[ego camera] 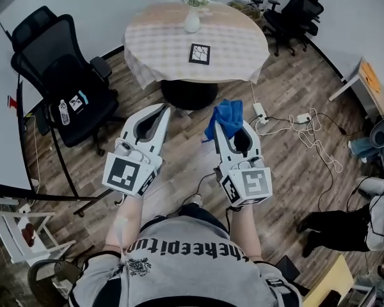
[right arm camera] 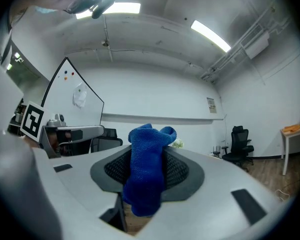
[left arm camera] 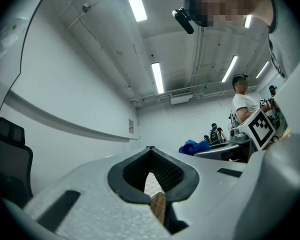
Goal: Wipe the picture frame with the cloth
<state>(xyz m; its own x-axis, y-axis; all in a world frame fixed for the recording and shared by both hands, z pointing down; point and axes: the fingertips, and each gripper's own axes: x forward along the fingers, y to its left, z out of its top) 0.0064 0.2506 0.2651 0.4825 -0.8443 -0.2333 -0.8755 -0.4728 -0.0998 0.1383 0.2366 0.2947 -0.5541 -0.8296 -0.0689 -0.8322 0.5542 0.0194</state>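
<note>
The picture frame (ego camera: 200, 54), black with a white mat, lies flat on the round table (ego camera: 160, 43) ahead of me, near its front edge. My right gripper (ego camera: 225, 119) is shut on a blue cloth (ego camera: 223, 114), held in the air short of the table. In the right gripper view the blue cloth (right arm camera: 146, 174) hangs bunched between the jaws of the right gripper (right arm camera: 147, 134). To its left my left gripper (ego camera: 164, 110) is shut with nothing in it; its jaws meet at the tips (left arm camera: 150, 149). Both grippers are well apart from the frame.
A white vase with flowers (ego camera: 192, 15) stands behind the frame. A black office chair (ego camera: 64, 82) is at the left, with more chairs (ego camera: 294, 11) at the back right. Cables and a power strip (ego camera: 294, 123) lie on the wooden floor. A person (ego camera: 365, 222) is at the right edge.
</note>
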